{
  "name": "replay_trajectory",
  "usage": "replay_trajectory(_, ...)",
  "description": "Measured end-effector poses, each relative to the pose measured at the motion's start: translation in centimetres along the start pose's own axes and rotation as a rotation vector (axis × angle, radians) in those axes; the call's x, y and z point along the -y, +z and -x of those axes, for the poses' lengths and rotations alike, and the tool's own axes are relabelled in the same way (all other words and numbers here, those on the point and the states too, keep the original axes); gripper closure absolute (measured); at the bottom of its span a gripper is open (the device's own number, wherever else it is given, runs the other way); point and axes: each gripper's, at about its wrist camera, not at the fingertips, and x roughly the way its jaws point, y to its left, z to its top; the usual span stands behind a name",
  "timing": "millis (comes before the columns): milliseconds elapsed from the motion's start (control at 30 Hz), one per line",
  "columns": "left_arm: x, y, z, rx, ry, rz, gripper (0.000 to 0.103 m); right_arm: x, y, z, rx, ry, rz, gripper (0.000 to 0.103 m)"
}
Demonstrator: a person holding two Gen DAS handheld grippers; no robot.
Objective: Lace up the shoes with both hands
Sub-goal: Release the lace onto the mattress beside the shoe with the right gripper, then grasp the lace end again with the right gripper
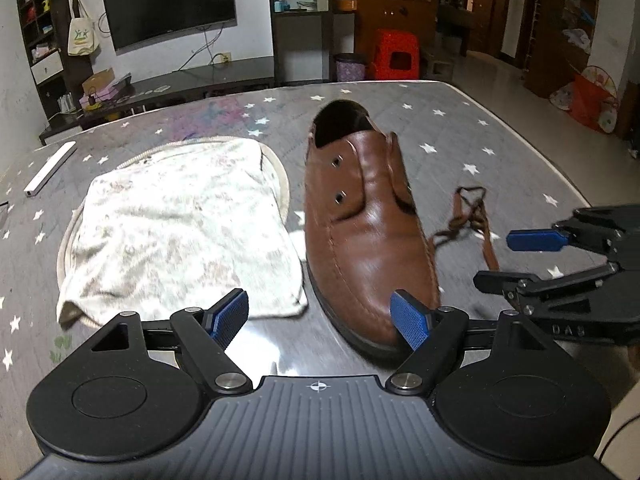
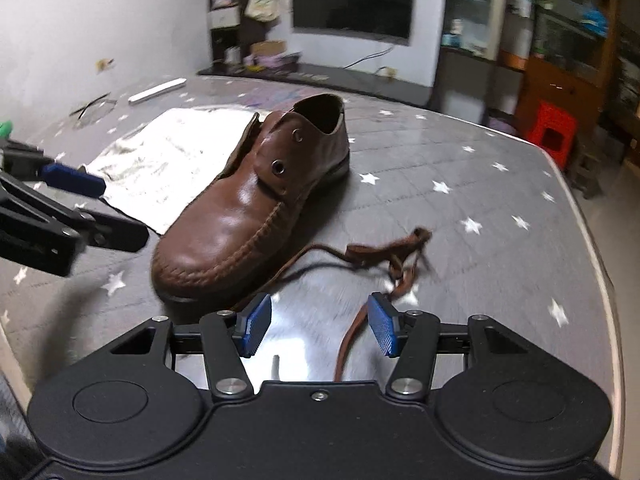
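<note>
A brown leather shoe stands unlaced on the star-patterned table, toe towards me, with empty metal eyelets. It also shows in the right wrist view. A brown lace lies loose in a tangle on the table right of the shoe, one end running down between my right fingers; it also shows in the left wrist view. My left gripper is open, just short of the toe. My right gripper is open over the lace's near end and shows at the right of the left wrist view.
A pale crumpled cloth lies left of the shoe. A white bar lies at the table's far left. The table's right edge drops off to the floor. A TV and shelves stand behind.
</note>
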Motion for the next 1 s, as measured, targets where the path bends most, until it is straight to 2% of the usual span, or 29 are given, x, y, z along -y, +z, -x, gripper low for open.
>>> replay_trajectory(100,-0.3,0.9,-0.8,-0.010,0.005,-0.011,0.024,0.9,1.3,-1.4,-0.019,0.036,0.063,0.052)
replay_trajectory(167,-0.5,1.3,-1.5,-0.022,0.005,-0.013,0.024,1.1,2.4,-3.0,-0.034,0.070,0.174,0.052)
replay_trajectory(400,-0.9,2.2,-3.0,-0.055,-0.012,-0.021,0.024,1.2,4.2,-6.4,-0.133,0.232,0.403,0.052)
replay_trajectory(567,-1.2,2.5,-3.8,-0.066,-0.015,-0.023,0.024,2.7,4.6,-6.7,-0.191,0.287,0.376,0.054)
replay_trajectory(667,-1.4,2.7,-4.1,-0.070,-0.011,-0.020,0.024,3.7,4.9,-6.9,-0.225,0.318,0.354,0.078)
replay_trajectory(700,-1.5,2.7,-4.1,-0.070,-0.010,-0.019,0.024,4.0,5.0,-7.0,-0.237,0.328,0.347,0.093)
replay_trajectory(733,-1.5,2.8,-4.2,-0.070,-0.011,-0.020,0.024,4.4,5.0,-7.0,-0.248,0.338,0.340,0.100)
replay_trajectory(1000,-0.9,3.1,-4.2,-0.057,-0.030,-0.049,0.024,5.3,3.4,-3.7,-0.278,0.143,0.323,0.100)
